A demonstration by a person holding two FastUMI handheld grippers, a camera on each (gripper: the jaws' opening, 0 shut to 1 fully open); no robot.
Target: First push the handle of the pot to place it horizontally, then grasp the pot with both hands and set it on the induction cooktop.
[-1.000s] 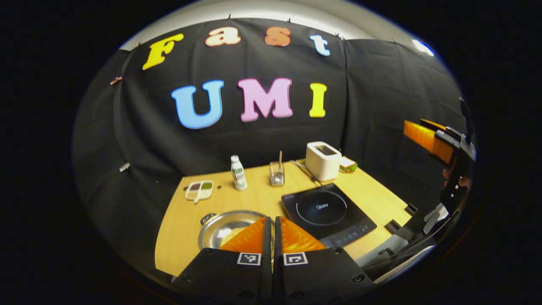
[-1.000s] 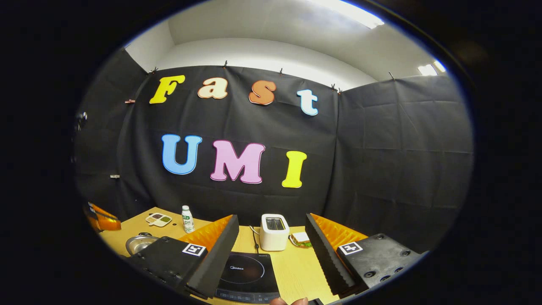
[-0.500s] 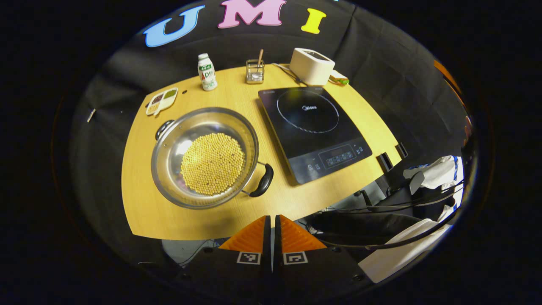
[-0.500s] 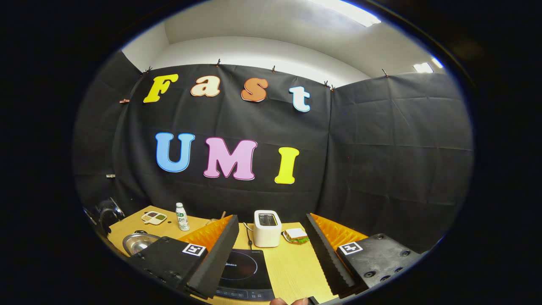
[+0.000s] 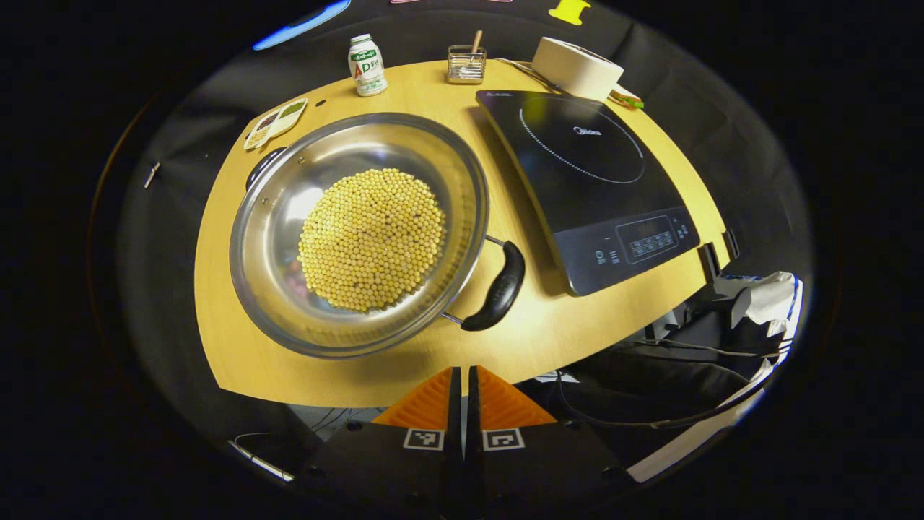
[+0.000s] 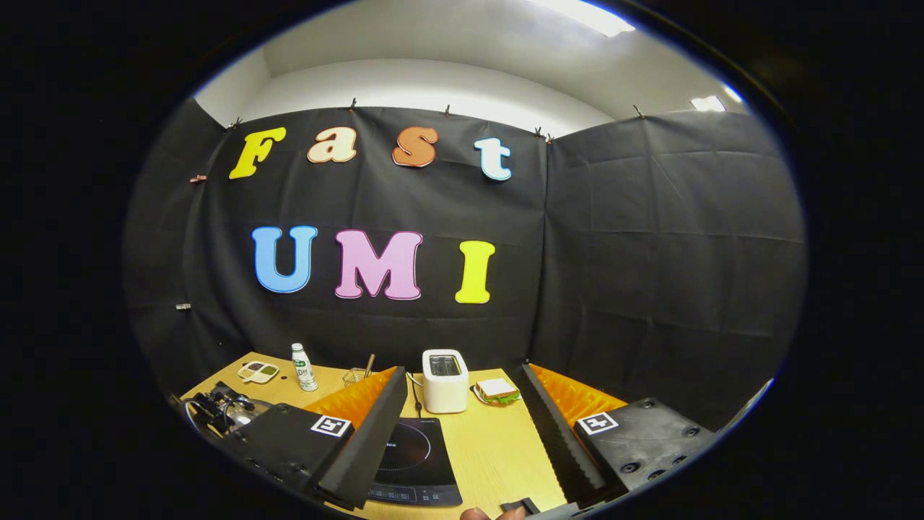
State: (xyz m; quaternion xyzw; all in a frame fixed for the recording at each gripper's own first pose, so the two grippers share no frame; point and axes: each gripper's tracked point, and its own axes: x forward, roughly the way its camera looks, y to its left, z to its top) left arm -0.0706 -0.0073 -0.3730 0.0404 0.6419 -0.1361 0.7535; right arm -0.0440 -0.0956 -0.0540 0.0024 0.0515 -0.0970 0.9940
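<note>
A: Where's the pot (image 5: 359,235)?

B: On the wooden table (image 5: 563,325), full of soybeans (image 5: 372,238), just beside the induction cooktop (image 5: 588,184). Its black handle (image 5: 497,287) points to about four o'clock.

A: And the grippers?

B: The left gripper (image 5: 462,383) hangs above the table's near edge, fingers pressed together on nothing. The right gripper (image 6: 462,426) is spread wide, empty, above the cooktop, toaster (image 6: 445,380) at twelve o'clock.

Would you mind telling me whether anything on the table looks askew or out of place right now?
Only the pot: its near black handle points diagonally toward the table's front edge rather than sideways, and it sits beside the induction cooktop. Nothing looks spilled.
</note>
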